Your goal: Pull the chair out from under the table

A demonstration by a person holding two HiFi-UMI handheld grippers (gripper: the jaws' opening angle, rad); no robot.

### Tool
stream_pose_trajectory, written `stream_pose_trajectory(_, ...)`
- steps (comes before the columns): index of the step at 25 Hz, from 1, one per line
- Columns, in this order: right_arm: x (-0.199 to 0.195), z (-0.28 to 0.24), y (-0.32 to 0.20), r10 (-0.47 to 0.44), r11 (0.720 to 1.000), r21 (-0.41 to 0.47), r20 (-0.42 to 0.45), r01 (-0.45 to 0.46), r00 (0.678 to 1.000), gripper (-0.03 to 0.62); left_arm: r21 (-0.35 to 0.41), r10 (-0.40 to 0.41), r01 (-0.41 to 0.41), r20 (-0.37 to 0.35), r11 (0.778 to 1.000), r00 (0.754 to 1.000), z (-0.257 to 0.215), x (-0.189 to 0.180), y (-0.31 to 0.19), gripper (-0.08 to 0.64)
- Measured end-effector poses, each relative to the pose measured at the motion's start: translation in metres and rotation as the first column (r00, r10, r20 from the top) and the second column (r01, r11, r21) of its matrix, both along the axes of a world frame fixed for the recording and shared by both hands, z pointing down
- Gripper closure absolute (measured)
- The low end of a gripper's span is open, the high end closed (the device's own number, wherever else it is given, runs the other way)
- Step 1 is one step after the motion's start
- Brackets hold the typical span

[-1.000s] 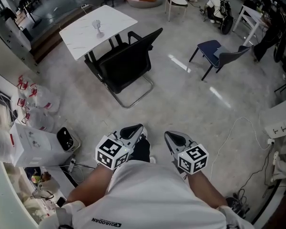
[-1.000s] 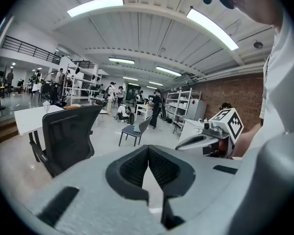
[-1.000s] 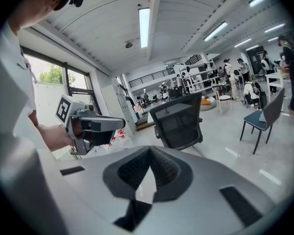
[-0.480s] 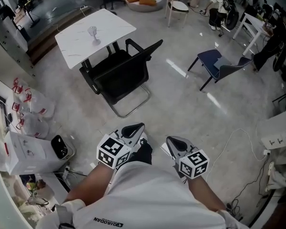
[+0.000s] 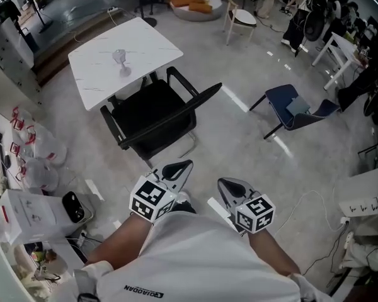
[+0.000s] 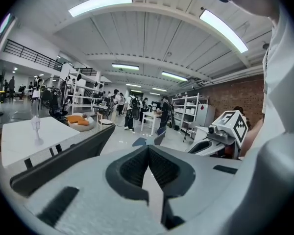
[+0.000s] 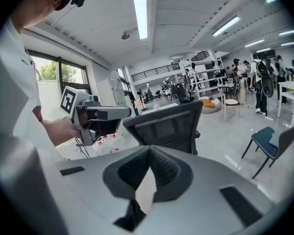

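Approach step, by my reading: no contact with the chair yet. Left gripper [image 5: 183, 166] and right gripper [image 5: 224, 183] each have fingers pressed together, with nothing between them. Black chair [image 5: 152, 109] stands ahead of the fingertips, well apart, its backrest [image 5: 176, 113] towards them and its seat front under the white table [image 5: 97, 74]. Next move likely calls for spreading the fingers, closing on the backrest's top edge, then drawing it towards the person. Count: one black chair, one table, one glass [image 5: 120, 60] on it, one blue chair [image 5: 294, 107] beyond the right fingers, two grippers.
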State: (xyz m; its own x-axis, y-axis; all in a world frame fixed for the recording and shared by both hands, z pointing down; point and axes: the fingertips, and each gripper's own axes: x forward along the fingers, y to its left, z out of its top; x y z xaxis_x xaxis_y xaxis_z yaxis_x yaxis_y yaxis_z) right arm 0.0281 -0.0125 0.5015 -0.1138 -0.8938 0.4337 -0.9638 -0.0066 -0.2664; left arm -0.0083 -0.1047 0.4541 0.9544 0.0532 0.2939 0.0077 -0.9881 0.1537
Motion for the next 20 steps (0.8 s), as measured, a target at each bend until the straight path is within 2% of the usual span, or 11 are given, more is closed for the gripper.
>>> stream_pose_trajectory(4, 0.034, -0.016, -0.048, -0.019, 0.999, 0.026, -0.029, 0.019, 0.999, 0.586, 0.021, -0.001, 0.002, -0.044, 1.0, 0.999, -0.018, 0.035, -0.042, 0.551)
stream_pose_trajectory(8, 0.065, -0.032, -0.088, -0.009, 0.997, 0.072, 0.006, 0.008, 1.0, 0.586, 0.032, -0.013, 0.015, -0.059, 0.999, 0.998, -0.027, 0.057, -0.075, 0.551)
stream_pose_trajectory(16, 0.093, -0.045, -0.141, -0.07, 0.99, 0.117, -0.022, 0.072, 0.997, 0.586, 0.015, -0.098, 0.099, -0.04, 0.995, 0.994, -0.022, 0.056, -0.113, 0.551)
stream_pose_trajectory(20, 0.098, -0.05, -0.17, -0.167, 0.977, 0.131, -0.025, 0.169, 0.986, 0.586, 0.034, -0.172, 0.174, -0.05, 0.984, 0.984, -0.024, 0.057, -0.132, 0.551)
